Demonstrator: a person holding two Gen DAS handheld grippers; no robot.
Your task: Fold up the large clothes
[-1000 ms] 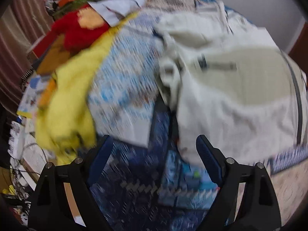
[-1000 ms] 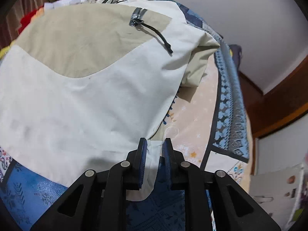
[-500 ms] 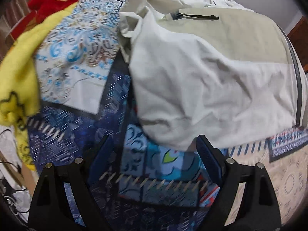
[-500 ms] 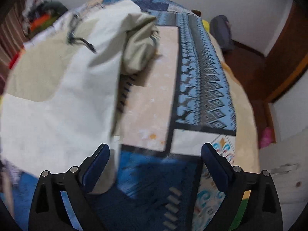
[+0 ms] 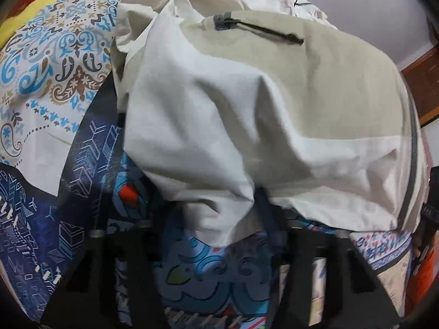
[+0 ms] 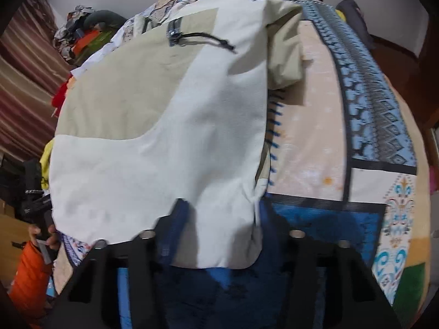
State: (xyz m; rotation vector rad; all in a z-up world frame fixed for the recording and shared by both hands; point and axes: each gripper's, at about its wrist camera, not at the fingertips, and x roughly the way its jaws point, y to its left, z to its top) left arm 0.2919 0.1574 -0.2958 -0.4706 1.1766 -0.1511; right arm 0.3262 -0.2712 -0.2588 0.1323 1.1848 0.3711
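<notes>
The jacket (image 5: 247, 104) is lying across the patterned bedspread (image 5: 55, 82), and everything below is placed against that jacket. To the left of it, a yellow blanket (image 5: 24, 19) is bunching at the far corner of the bed, well apart from the hem.

At the jacket's near left hem, the left gripper (image 5: 219, 219) is pointing steeply down. Its jaws have just been closing and are standing partly open, with a drooping fold of white hem hanging between them. The view is too blurred to tell whether the pads are pressing the cloth or only flanking it.

At the near right corner of the jacket (image 6: 164, 137), the right gripper (image 6: 219, 230) is in the same position. Its jaws have just been closing too, and the hem corner is lying between them, draping over the left finger. Firm contact cannot be confirmed here either. Beyond the jacket's right edge, a tucked sleeve (image 6: 285, 54) is bulging out from under the body.

The likely trouble from here:
- One side may be catching only the top layer, so a lift would be peeling the jacket open instead of folding it.
- If one grip is holding and the other slipping, the fold would be skewing.
- The jaws may be pinching the bedspread along with the hem and dragging it.
- The sleeve may be sliding out as the hem travels.
</notes>
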